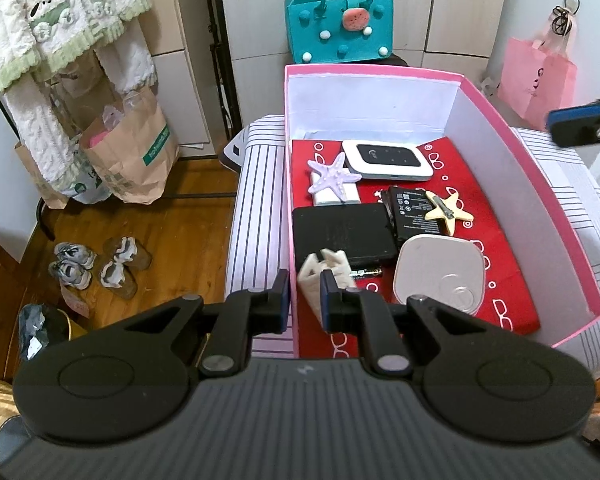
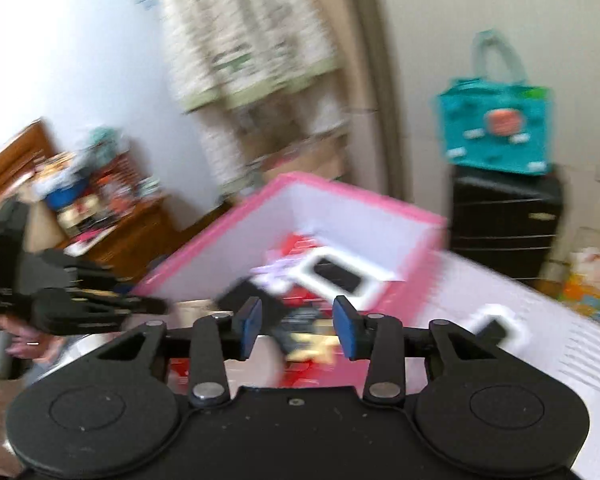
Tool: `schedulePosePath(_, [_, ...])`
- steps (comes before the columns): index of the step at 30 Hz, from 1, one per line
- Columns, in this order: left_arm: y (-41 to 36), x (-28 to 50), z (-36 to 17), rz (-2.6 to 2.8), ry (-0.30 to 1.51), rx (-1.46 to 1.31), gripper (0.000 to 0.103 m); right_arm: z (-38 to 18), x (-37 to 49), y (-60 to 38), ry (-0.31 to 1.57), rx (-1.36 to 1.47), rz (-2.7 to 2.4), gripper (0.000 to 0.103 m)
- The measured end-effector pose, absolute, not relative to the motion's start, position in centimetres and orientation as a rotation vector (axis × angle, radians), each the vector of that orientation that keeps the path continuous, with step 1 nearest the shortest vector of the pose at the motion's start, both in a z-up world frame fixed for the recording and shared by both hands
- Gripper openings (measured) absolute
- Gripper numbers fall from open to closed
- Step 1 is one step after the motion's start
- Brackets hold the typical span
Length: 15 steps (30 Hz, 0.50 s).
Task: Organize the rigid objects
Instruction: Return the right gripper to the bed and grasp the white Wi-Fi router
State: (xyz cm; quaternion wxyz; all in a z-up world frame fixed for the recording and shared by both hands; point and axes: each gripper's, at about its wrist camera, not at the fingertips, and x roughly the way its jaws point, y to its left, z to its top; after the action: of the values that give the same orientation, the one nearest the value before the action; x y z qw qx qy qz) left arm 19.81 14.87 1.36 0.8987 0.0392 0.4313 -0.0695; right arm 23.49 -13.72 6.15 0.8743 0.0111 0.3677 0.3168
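Lower middle of the left view: left claw (image 1: 304, 300) clenched on the left wall of pink box (image 1: 499, 152). Inside, on red lining: white router (image 1: 387, 160), lilac starfish (image 1: 331, 178), yellow starfish (image 1: 448, 208), black case (image 1: 339, 236), cream figure (image 1: 319, 276) beside the pads. Right claw (image 2: 296, 328) released, empty, blurred.

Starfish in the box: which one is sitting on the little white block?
The pale purple starfish, beside the white router. The yellow starfish lies lower right, on a black battery instead.
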Motion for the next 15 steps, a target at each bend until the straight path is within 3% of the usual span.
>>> schedulePosePath(5, [14.5, 19.8, 1.3, -0.128, 0.894, 0.084, 0.013, 4.5, 24.3, -18.9, 0.738, 0.011, 0.442, 0.046])
schedulePosePath(15, [14.4, 19.5, 1.5, -0.112, 0.896, 0.087, 0.013, -1.4, 28.5, -23.7, 0.879, 0.229, 0.374, 0.054])
